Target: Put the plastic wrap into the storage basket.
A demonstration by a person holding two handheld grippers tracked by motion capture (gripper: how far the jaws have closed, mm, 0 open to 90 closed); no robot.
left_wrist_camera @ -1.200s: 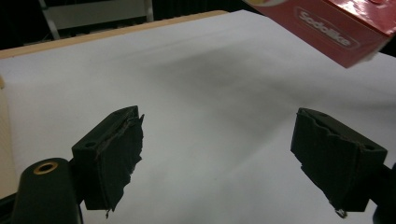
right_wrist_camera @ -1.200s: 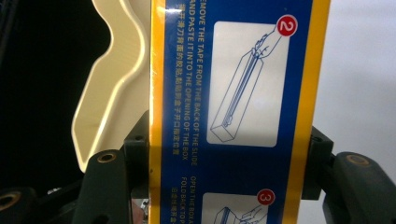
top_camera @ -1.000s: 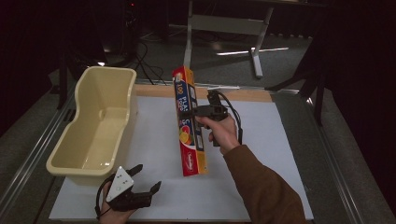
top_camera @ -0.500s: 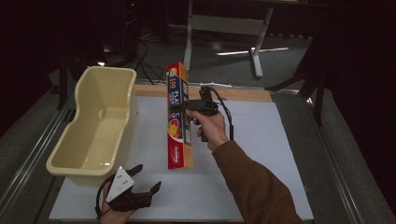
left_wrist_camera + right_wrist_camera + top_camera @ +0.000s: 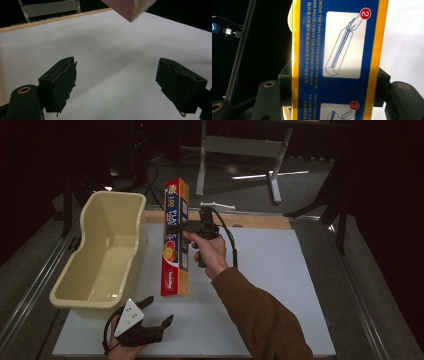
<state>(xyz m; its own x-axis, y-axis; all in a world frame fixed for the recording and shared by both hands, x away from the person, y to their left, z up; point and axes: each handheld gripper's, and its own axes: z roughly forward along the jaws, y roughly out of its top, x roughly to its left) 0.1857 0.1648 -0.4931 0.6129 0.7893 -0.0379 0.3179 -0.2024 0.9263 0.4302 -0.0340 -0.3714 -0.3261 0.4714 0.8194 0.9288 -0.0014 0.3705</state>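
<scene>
Cling-film box (image 5: 174, 240), long, blue and yellow cardboard, hangs tilted at centre frame beside the cream plastic tub (image 5: 102, 254), clamped mid-length by the right tongs (image 5: 186, 226), apparently so it can go in lengthwise. Left tongs (image 5: 152, 318), at lower left over the white worktop (image 5: 280, 270), stand wide and empty, seemingly waiting.
</scene>
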